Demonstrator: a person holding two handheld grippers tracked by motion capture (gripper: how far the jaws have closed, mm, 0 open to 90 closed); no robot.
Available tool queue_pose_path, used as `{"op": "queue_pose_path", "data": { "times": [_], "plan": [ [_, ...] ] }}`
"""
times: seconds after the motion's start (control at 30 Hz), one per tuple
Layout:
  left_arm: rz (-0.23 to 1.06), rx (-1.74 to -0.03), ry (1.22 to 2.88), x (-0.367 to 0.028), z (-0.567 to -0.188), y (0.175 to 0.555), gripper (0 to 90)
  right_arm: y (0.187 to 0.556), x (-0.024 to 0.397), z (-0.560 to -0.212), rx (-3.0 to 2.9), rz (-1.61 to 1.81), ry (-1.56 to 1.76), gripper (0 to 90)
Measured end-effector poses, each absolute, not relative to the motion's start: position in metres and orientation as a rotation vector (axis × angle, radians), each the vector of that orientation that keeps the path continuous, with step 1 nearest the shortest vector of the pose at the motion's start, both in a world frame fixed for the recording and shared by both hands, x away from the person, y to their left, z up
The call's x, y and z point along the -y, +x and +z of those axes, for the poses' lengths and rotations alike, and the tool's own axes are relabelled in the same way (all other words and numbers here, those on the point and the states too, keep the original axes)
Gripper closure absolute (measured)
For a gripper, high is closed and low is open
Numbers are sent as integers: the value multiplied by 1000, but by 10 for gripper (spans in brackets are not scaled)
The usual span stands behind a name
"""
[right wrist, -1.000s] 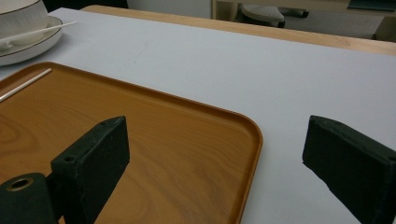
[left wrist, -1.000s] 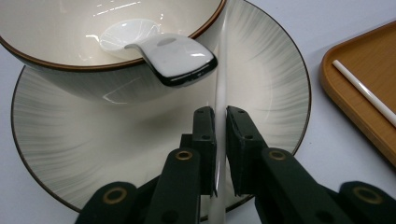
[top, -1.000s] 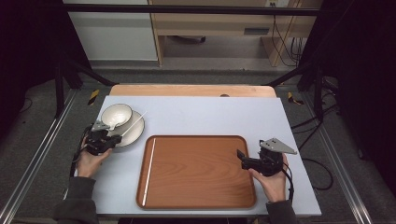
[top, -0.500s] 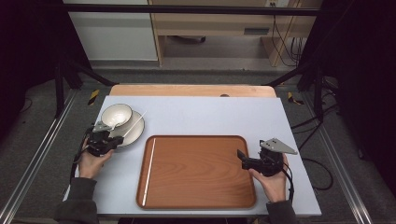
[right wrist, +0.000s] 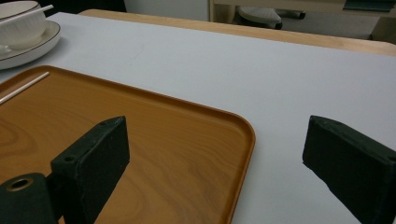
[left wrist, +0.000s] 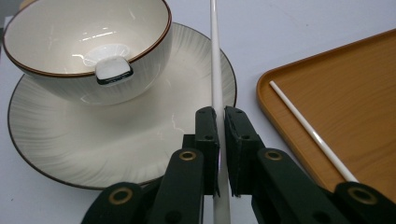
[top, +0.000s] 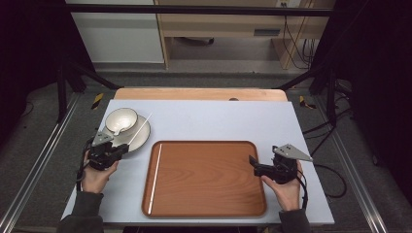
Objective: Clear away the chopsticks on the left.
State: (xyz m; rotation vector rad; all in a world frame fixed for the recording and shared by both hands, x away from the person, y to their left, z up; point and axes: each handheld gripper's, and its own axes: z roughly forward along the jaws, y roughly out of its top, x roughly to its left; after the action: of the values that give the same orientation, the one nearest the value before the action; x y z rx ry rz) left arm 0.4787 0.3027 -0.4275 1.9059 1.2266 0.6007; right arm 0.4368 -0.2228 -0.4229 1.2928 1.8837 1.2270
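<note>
One white chopstick (top: 154, 177) already lies along the wooden tray's (top: 209, 208) left edge; my left tongs (left wrist: 218, 116) pinch the second (left wrist: 215, 70) over the plate (left wrist: 70, 140), apparently lifted, while my right tongs (right wrist: 215, 154) gape empty.

Counted on the table (top: 218, 116) are two white chopsticks, one (top: 139, 129) over the plate (top: 141, 138) near the left edge and one (top: 154, 177) on the single tray (top: 209, 177), plus one bowl (top: 120, 120).
</note>
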Motion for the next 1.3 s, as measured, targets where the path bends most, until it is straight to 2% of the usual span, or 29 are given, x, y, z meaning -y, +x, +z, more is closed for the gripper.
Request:
{"op": "queue_pose_path", "data": {
  "times": [0.3, 0.57, 1.03, 1.3],
  "plan": [
    [676, -1225, 1813, -283, -411, 446, 844, 437, 223, -423, -1879, 1226, 1300, 74],
    [737, -1300, 1723, -261, -404, 423, 844, 436, 221, -423, -1876, 1219, 1301, 74],
    [739, -1377, 1597, -236, -409, 394, 843, 434, 222, -418, -1862, 1247, 1294, 73],
    [700, -1418, 1536, -221, -430, 377, 843, 435, 219, -420, -1872, 1244, 1293, 73]
  ]
}}
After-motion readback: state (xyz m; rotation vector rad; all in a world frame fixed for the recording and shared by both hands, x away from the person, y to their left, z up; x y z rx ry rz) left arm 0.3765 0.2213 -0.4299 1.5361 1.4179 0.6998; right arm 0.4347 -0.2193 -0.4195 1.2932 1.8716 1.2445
